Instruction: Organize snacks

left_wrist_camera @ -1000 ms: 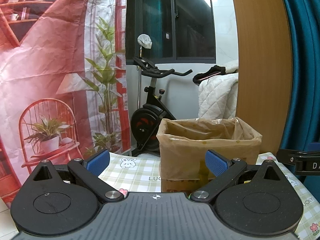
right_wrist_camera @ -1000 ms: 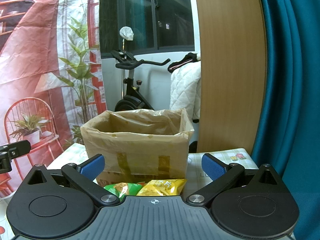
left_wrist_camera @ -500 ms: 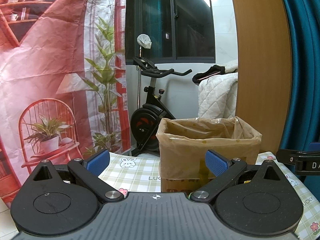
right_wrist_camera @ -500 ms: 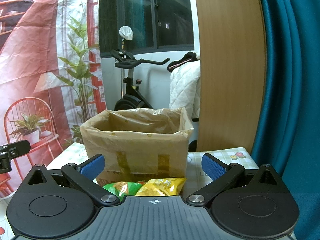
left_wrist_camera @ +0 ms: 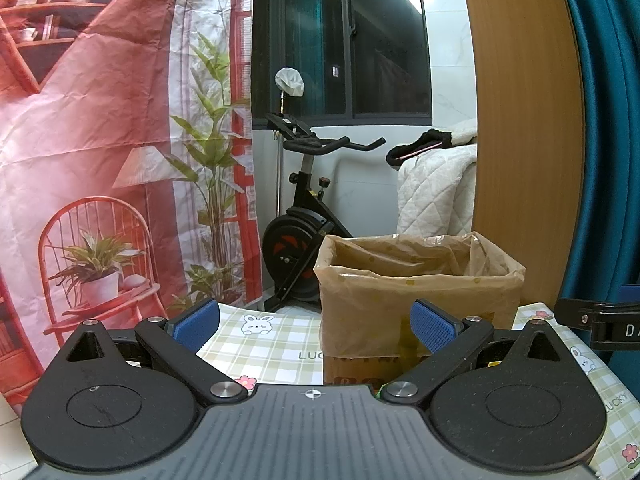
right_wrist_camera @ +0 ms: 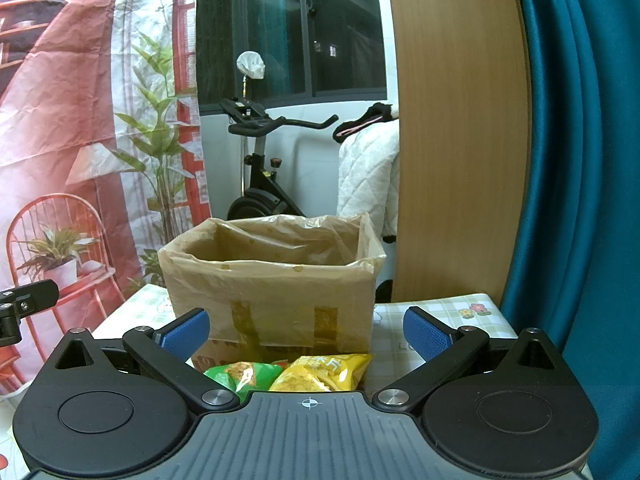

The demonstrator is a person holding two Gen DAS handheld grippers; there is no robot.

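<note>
1. Centrally, a cardboard box (right_wrist_camera: 272, 288) lined with a plastic bag stands on the table (left_wrist_camera: 272, 340).
2. Just in front of the box lie a green snack packet (right_wrist_camera: 238, 374) and a yellow snack packet (right_wrist_camera: 320, 372), touching each other.
3. Before the box, the left hand-held gripper (left_wrist_camera: 316, 326) is spread wide and holds nothing.
4. Above the packets, the right hand-held gripper (right_wrist_camera: 306, 334) is likewise wide and holds nothing.

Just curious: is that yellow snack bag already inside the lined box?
No, the yellow snack bag lies on the table in front of the lined box.
</note>
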